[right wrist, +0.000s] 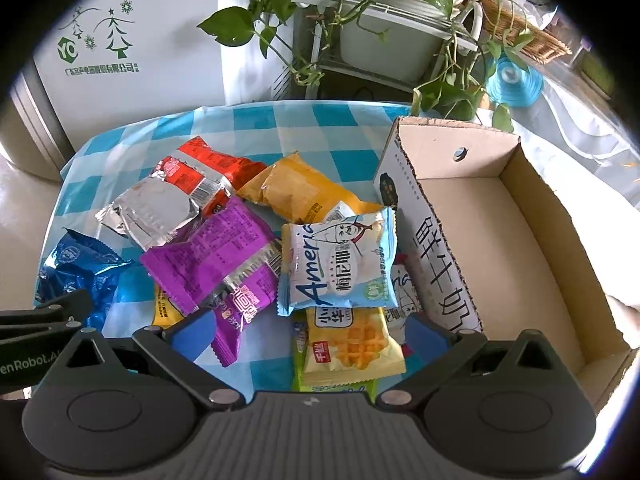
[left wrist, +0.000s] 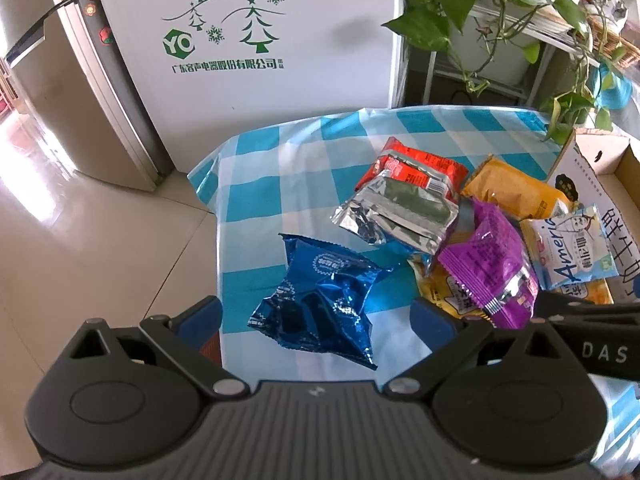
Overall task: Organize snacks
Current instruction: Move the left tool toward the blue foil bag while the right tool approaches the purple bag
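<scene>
Several snack packets lie on a blue-checked tablecloth (left wrist: 280, 168). My left gripper (left wrist: 316, 320) is open above a crumpled blue foil packet (left wrist: 320, 300). Beyond it lie a silver packet (left wrist: 396, 208), a red packet (left wrist: 420, 168), a purple packet (left wrist: 488, 264) and an orange packet (left wrist: 508, 188). My right gripper (right wrist: 310, 336) is open above a yellow waffle packet (right wrist: 352, 340), just below a light-blue packet (right wrist: 340, 264). The purple packet (right wrist: 216, 264) is at its left. An open cardboard box (right wrist: 492, 232) stands empty at the right.
A white fridge (left wrist: 248, 40) stands behind the table. A potted vine on a rack (right wrist: 380, 20) hangs over the table's far right corner. The table's left edge (left wrist: 218, 216) drops to a tiled floor. The right gripper's arm (left wrist: 592, 340) shows in the left view.
</scene>
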Demonstrator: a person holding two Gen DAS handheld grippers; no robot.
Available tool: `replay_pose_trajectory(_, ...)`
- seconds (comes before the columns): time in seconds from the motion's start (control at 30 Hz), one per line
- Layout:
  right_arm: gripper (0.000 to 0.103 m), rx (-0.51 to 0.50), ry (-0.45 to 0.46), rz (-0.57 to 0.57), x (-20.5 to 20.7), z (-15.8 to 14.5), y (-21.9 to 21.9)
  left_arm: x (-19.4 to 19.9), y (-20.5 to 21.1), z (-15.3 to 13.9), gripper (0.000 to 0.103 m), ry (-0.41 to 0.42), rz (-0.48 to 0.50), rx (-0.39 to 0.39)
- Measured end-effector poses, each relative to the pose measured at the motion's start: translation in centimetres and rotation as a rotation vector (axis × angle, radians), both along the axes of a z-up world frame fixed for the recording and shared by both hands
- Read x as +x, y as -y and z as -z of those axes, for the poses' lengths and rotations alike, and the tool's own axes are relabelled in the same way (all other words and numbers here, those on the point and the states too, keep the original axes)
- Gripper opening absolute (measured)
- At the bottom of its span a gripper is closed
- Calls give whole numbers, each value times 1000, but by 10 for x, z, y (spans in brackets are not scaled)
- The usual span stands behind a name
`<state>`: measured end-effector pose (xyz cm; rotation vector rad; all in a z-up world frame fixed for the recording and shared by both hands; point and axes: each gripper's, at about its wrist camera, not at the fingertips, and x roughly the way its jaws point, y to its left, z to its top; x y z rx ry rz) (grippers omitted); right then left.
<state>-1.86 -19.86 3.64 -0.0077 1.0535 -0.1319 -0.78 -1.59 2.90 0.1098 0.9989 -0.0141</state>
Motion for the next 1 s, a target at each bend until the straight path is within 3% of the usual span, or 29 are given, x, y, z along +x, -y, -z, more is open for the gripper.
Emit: replay_pose_trajectory(1.0,103,-10,17,0,-2,-2,7,0,6,-1,99,13,7,-12)
